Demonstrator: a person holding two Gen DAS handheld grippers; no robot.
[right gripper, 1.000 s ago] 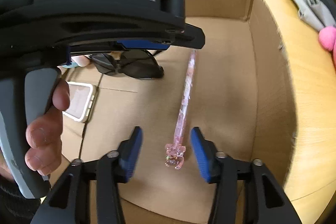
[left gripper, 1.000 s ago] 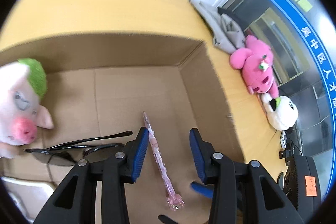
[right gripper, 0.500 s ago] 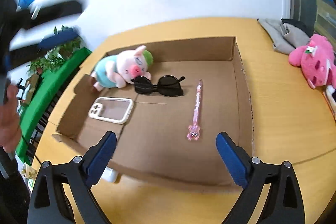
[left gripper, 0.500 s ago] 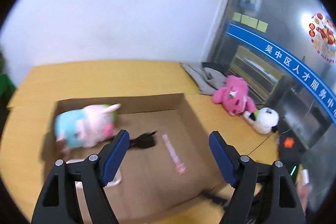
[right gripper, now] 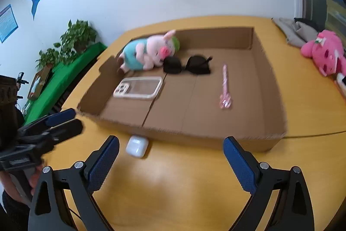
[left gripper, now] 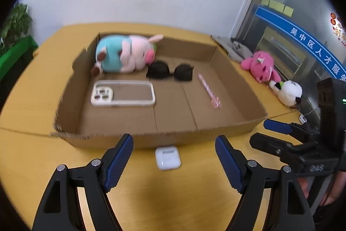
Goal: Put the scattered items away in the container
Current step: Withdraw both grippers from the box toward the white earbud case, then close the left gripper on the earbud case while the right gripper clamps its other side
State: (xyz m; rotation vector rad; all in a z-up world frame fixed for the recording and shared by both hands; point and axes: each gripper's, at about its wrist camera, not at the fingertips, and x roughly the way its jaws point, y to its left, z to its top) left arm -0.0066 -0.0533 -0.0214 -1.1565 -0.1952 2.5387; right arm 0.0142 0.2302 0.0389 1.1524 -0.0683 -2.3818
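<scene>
Your left gripper [left gripper: 174,154] is wide apart and holds nothing. It hangs over the table [left gripper: 32,166], just in front of the box [left gripper: 151,138]. The white case [left gripper: 167,157] lies on the table between its two blue fingers [left gripper: 120,158], a bit ahead of the tips. The case is outside the box, right by the near wall. I cannot tell if it touches the wall.

Your right gripper [right gripper: 170,157] is wide apart too, and empty. In its view the case [right gripper: 137,145] sits near the left finger [right gripper: 103,162], not in the middle of the gap. The box [right gripper: 194,138] is straight ahead.

Each gripper shows up in the other view. The right one [left gripper: 287,138] is at the right edge of the left view. The left one [right gripper: 52,125] is at the left edge of the right view.

Inside the box you have four things. The pig toy [left gripper: 127,53] lies on its side in the far left corner. The sunglasses [left gripper: 170,71] lie just beside the pig's face. The phone case [left gripper: 123,92] lies flat, nearer to you than the pig. The pink pen [left gripper: 208,91] lies on the right side of the box floor, apart from the rest.

On the table to the right of the box are a pink plush [left gripper: 259,66], a white plush [left gripper: 288,92] and some grey cloth [left gripper: 233,48].
</scene>
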